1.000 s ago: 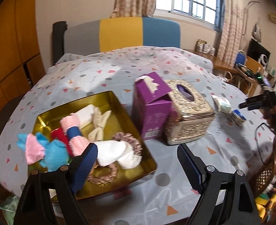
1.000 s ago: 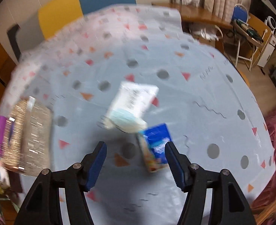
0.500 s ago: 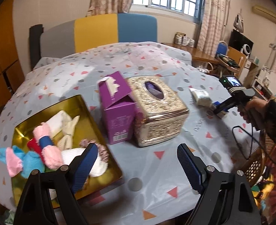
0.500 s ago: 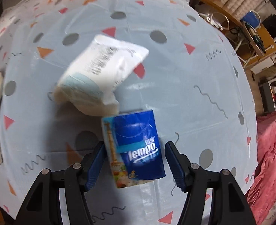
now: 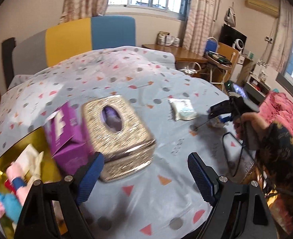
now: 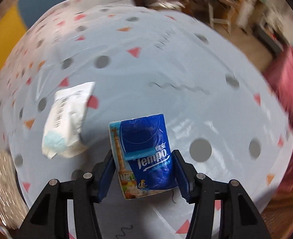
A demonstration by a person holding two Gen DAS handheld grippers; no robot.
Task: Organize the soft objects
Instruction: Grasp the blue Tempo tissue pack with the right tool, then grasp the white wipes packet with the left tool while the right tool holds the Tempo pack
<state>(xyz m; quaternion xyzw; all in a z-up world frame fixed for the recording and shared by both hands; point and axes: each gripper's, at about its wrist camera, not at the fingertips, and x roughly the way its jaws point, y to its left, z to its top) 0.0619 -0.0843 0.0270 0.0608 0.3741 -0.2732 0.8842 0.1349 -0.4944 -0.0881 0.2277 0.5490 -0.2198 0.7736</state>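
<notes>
My right gripper [image 6: 143,176] is shut on a blue Tempo tissue pack [image 6: 144,155], held just above the table; it also shows in the left wrist view [image 5: 219,112]. A white tissue pack [image 6: 68,119] lies left of it, also seen in the left wrist view [image 5: 183,109]. My left gripper [image 5: 144,177] is open and empty above the table's near side. A gold tray [image 5: 11,149] at the left holds socks and soft items [image 5: 17,181].
A gold ornate tissue box [image 5: 117,135] and a purple tissue box [image 5: 66,137] stand between tray and packs. The table wears a light blue patterned cloth [image 6: 176,75]. A chair back [image 5: 86,37] stands behind. A red blanket [image 5: 281,115] lies at right.
My right gripper closed on the blue Tempo pack and lifted it slightly. My left gripper swung right, away from the tray, toward the tissue boxes.
</notes>
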